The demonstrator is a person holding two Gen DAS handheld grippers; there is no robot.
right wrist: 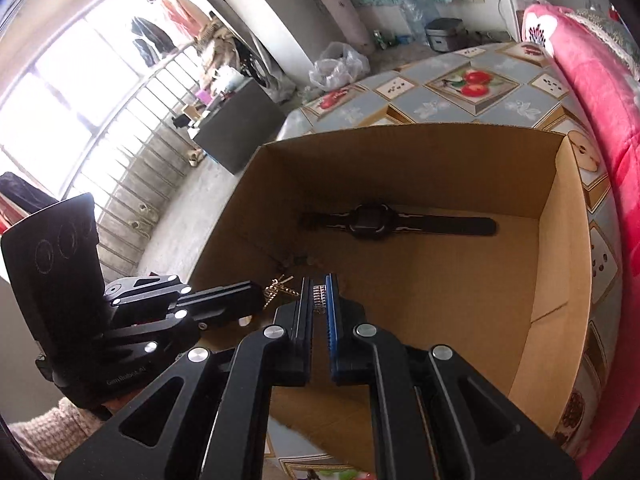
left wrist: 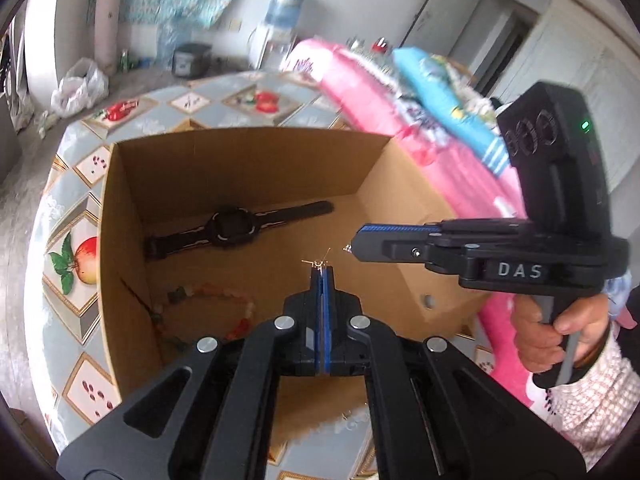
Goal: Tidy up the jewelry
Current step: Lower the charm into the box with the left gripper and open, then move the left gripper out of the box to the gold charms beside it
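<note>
Both tongs hang above the open cardboard box. The left tongs pinch a small gold piece; the right tongs clamp a silver ring. Inside the box, a watch lies by the far wall, beads near the left wall, its middle bare.

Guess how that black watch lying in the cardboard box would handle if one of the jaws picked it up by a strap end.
The black watch lies flat, straps spread straight, on the floor of the cardboard box. The straps look thin and probably flexible, so they would likely droop. The chunky case in the middle probably carries most of the weight, so it may swing. It seems unlikely to roll.
</note>
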